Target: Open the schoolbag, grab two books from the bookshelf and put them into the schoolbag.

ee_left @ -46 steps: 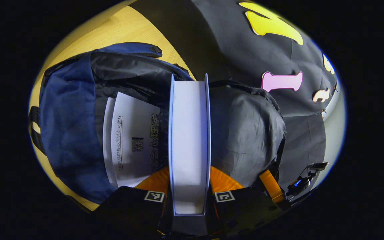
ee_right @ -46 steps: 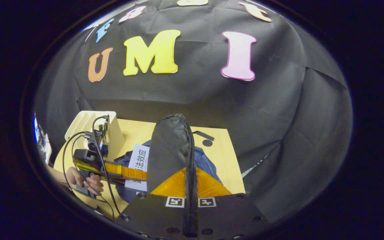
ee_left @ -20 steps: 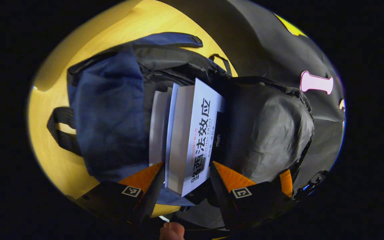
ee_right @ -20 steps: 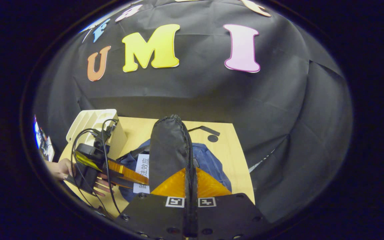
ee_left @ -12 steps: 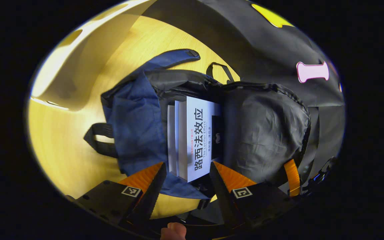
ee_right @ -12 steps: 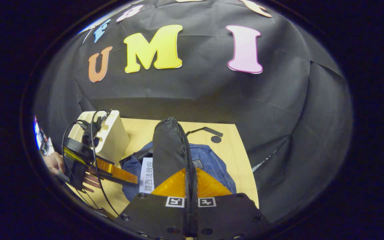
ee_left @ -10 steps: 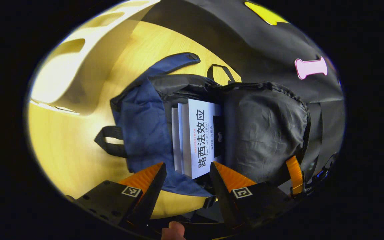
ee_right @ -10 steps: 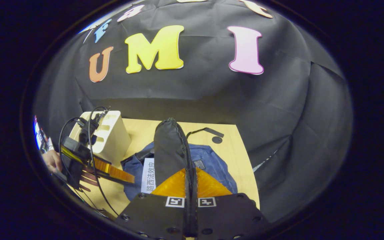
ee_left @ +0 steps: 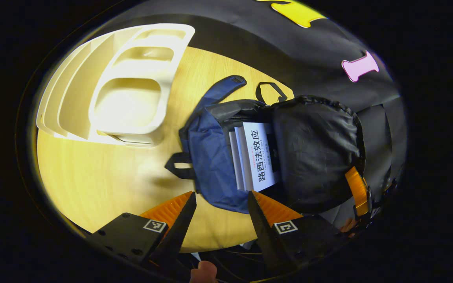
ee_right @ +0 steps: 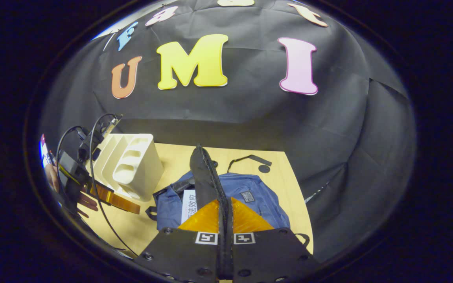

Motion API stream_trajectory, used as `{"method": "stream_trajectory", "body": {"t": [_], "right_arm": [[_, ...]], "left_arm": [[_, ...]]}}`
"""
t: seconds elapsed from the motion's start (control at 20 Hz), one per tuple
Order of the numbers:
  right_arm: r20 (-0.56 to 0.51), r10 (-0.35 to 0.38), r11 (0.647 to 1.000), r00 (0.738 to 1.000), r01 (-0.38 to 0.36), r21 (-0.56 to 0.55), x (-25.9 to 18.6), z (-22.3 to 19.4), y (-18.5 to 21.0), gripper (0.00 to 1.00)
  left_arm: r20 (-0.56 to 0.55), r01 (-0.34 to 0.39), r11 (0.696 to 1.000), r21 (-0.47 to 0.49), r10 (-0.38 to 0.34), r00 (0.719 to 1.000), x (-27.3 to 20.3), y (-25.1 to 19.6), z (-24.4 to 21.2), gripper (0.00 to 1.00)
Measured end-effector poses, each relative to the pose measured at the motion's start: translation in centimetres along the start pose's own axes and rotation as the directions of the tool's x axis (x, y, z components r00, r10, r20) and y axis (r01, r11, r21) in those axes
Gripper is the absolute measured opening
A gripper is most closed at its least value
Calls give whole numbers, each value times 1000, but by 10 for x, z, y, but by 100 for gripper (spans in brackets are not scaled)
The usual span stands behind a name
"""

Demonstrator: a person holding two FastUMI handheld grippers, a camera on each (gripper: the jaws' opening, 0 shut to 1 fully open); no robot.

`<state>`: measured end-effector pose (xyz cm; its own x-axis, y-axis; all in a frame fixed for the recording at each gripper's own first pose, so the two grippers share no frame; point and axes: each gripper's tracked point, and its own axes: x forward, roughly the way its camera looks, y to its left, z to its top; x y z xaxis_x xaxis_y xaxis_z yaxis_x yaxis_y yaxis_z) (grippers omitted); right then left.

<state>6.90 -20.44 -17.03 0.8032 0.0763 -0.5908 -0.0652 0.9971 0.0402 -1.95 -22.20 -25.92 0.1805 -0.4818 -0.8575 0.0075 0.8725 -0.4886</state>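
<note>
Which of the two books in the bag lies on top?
The book with large black print on its white cover lies on top in the bag; the other book shows just its page edges beside it.

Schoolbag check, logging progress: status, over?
Left claw open, empty. Right claw shut on flap, holding schoolbag open. Two books inside. Bookshelf empty; nothing blocking.

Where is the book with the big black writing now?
In the left gripper view, the book lies inside the open schoolbag, beside another book, with the lifted flap on its right.
</note>
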Motion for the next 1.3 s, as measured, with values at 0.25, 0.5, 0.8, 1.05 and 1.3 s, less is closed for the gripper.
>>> {"method": "stream_trajectory", "body": {"t": [0.25,0.5,0.8,1.05,1.3], "right_arm": [[8,19,1000,1000,-19,-11,-4,1,28,0],[6,31,999,999,-31,-20,-10,-3,54,6],[59,49,999,997,-49,1,-29,14,83,33],[131,50,999,990,-51,0,-46,34,105,66],[231,33,999,972,-32,-9,-62,61,125,88]], "left_arm": [[141,-131,984,125,113,983,-46,34,14,84],[335,-213,957,197,139,932,-95,48,40,84],[535,-176,977,119,86,840,-142,47,75,84],[678,-182,979,90,74,731,-195,57,104,84],[811,-272,958,90,88,578,-261,66,125,86]]}}
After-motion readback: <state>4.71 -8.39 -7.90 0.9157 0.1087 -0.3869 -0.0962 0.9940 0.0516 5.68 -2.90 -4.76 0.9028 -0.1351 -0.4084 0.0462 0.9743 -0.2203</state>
